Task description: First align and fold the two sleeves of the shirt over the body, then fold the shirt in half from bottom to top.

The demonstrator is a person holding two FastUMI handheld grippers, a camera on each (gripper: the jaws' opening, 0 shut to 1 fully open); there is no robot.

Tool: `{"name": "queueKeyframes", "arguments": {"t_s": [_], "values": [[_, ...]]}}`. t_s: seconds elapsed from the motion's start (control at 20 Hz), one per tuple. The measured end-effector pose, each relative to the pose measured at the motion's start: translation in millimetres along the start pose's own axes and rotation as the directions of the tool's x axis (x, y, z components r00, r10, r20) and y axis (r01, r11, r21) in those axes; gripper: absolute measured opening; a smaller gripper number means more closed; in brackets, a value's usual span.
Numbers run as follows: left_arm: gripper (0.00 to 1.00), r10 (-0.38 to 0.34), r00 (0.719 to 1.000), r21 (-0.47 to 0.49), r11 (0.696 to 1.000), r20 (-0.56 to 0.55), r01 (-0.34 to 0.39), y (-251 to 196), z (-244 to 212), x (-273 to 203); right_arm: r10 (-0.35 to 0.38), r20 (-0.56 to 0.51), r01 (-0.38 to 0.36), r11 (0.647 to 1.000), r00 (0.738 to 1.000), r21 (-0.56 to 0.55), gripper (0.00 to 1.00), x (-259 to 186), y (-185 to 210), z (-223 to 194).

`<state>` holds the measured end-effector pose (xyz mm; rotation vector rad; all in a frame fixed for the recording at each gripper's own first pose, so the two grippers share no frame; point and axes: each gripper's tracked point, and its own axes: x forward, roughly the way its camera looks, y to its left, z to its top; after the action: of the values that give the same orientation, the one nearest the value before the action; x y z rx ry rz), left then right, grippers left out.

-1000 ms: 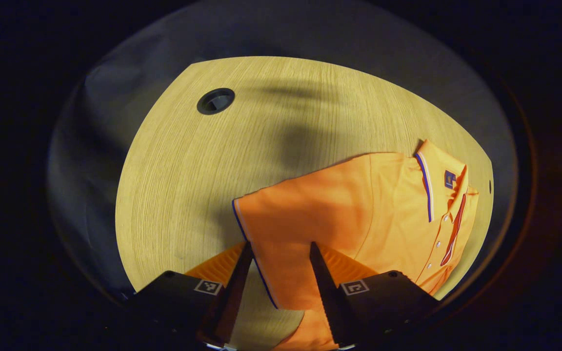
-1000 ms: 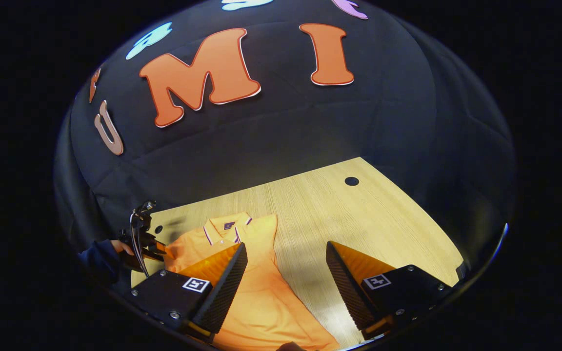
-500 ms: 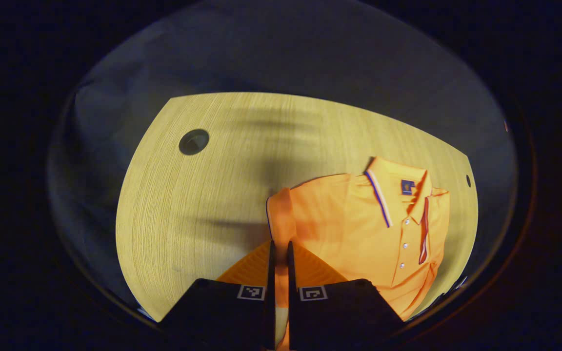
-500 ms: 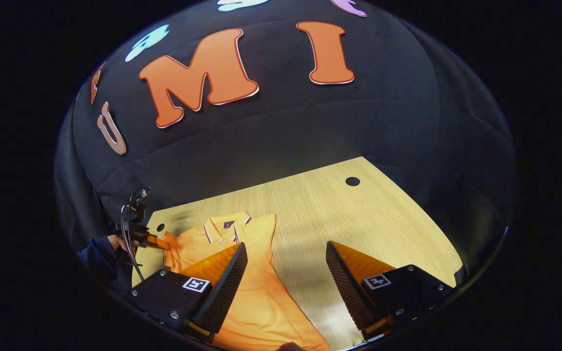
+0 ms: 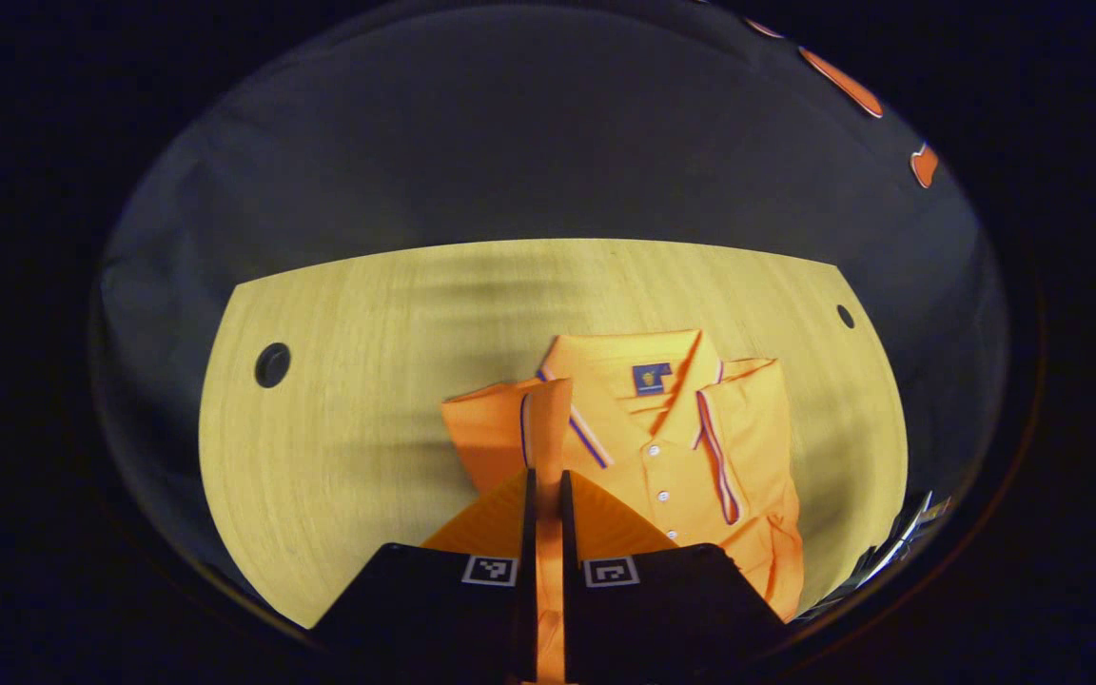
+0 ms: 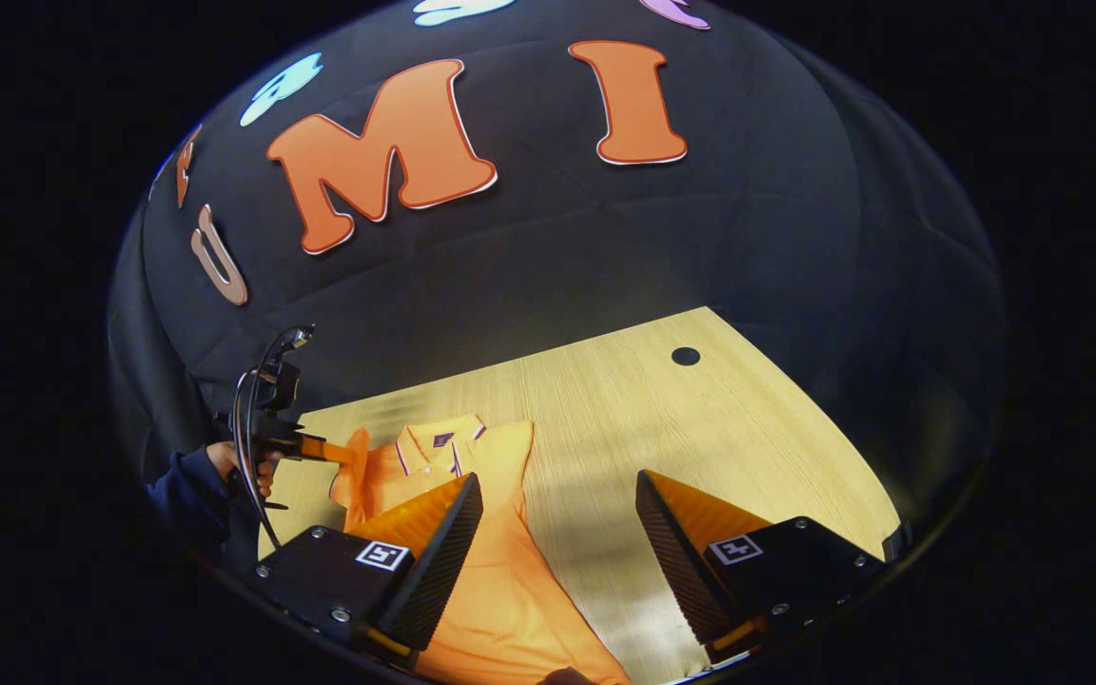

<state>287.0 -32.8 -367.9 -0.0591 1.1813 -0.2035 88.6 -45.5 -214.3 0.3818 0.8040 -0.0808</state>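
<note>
A pale wood-grain worktop (image 5: 367,314) stands against the booth's black cloth wall, with two round holes (image 5: 272,364) near its far corners. One orange shirt (image 5: 700,447) lies on it, collar toward the far edge. The left gripper (image 5: 545,480) has its jaws clenched on the one sleeve (image 5: 510,428), which a second ago lay flat and is now lifted off the worktop and drawn toward the collar. The right gripper (image 6: 557,514) hangs above the shirt's body with jaws spread apart, gripping nothing, where it was before.
</note>
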Motion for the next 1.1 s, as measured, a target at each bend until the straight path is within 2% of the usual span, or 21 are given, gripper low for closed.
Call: {"name": "queueKeyframes", "arguments": {"t_s": [0.05, 0.1, 0.15, 0.2, 0.25, 0.35, 0.4, 0.45, 0.6, 0.7, 0.95, 1.1], "values": [[0.11, -0.046, 0.999, 0.009, 0.999, 0.002, 0.046, -15.4, 1.9, -0.9, -0.004, -0.001, 0.004, 1.0, 1.0, 0.003, 0.99, 0.6, -2.7, 0.9], [0.27, -0.09, 0.996, 0.016, 0.996, 0.018, 0.09, -29.7, 1.2, -4.5, -0.003, -0.001, 0.003, 1.0, 1.0, 0.006, 0.98, 0.4, -5.2, 1.4], [0.34, -0.131, 0.991, 0.027, 0.991, 0.037, 0.13, -42.6, 3.9, -7.4, -0.006, 0.0, 0.006, 1.0, 1.0, 0.009, 0.98, 1.6, -7.6, 3.1], [0.49, -0.158, 0.986, 0.044, 0.987, 0.05, 0.156, -51.7, 4.4, -14.1, -0.003, 0.003, 0.003, 1.0, 1.0, 0.011, 0.98, 1.4, -8.7, 4.6], [0.6, -0.164, 0.984, 0.061, 0.985, 0.069, 0.16, -55.6, 3.8, -13.9, -0.002, 0.004, 0.002, 1.0, 1.0, 0.012, 0.98, 1.7, -9.4, 5.7], [0.7, -0.154, 0.983, 0.085, 0.986, 0.101, 0.146, -55.4, 3.7, -28.6, 0.001, 0.007, -0.001, 1.0, 1.0, 0.008, 0.99, 3.0, -11.0, 8.5], [0.8, -0.143, 0.982, 0.097, 0.987, 0.124, 0.131, -52.9, 2.8, -34.8, 0.002, 0.012, -0.002, 1.0, 1.0, 0.001, 0.99, 2.1, -11.1, 9.7], [0.86, -0.132, 0.979, 0.107, 0.987, 0.156, 0.116, -51.6, 4.1, -45.2, 0.007, 0.022, -0.007, 1.0, 1.0, -0.012, 0.99, 2.1, -10.2, 12.8], [0.95, -0.092, 0.964, 0.111, 0.992, 0.25, 0.066, -50.2, -3.6, -77.5, 0.025, 0.066, -0.02, 0.998, 0.998, -0.067, 0.98, -1.5, -7.6, 20.5], [0.95, -0.063, 0.946, 0.096, 0.995, 0.318, 0.034, -50.1, -12.2, -102.1, 0.041, 0.098, -0.031, 0.994, 0.994, -0.103, 0.98, -6.8, -5.4, 23.2], [0.98, 0.015, 0.868, 0.027, 0.999, 0.496, -0.032, -44.8, -38.0, -163.9, 0.11, 0.204, -0.069, 0.978, 0.973, -0.195, 0.98, -21.5, 7.8, 30.1], [0.98, 0.068, 0.814, -0.048, 0.998, 0.576, -0.049, -40.8, -57.7, -201.2, 0.172, 0.253, -0.104, 0.96, 0.952, -0.261, 0.98, -30.8, 20.7, 25.4]]}}
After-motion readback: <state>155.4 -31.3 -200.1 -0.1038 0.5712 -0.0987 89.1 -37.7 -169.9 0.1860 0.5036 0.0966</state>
